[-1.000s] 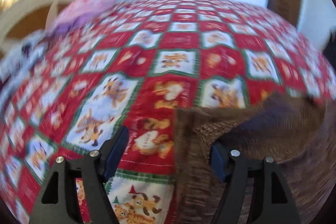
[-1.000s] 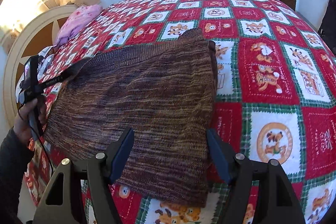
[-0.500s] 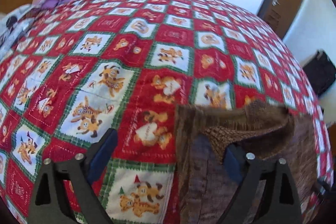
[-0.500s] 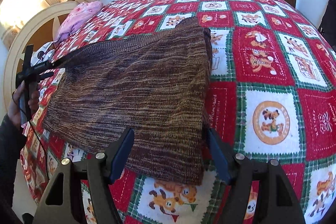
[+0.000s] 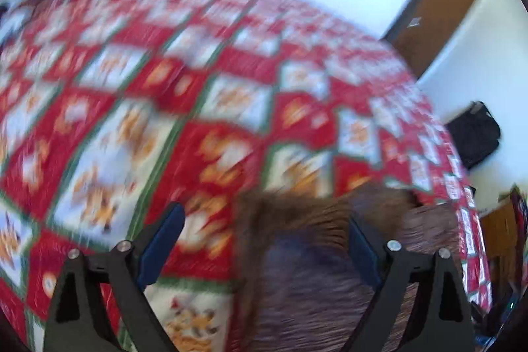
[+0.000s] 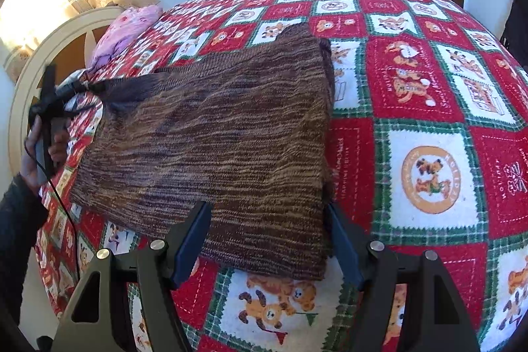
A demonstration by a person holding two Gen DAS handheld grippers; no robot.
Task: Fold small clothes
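The folded brown-and-tan striped knit garment (image 6: pixel 227 147) lies flat on the red, white and green patchwork bed quilt (image 6: pixel 425 108), its long axis running away from the right gripper (image 6: pixel 269 240), whose released jaws straddle its near edge. The left gripper (image 5: pixel 264 248) is opening, empty, at the far-left corner.

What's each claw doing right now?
Left claw: opening, nothing pinched, above the brown knit garment.
Right claw: open, holding nothing.
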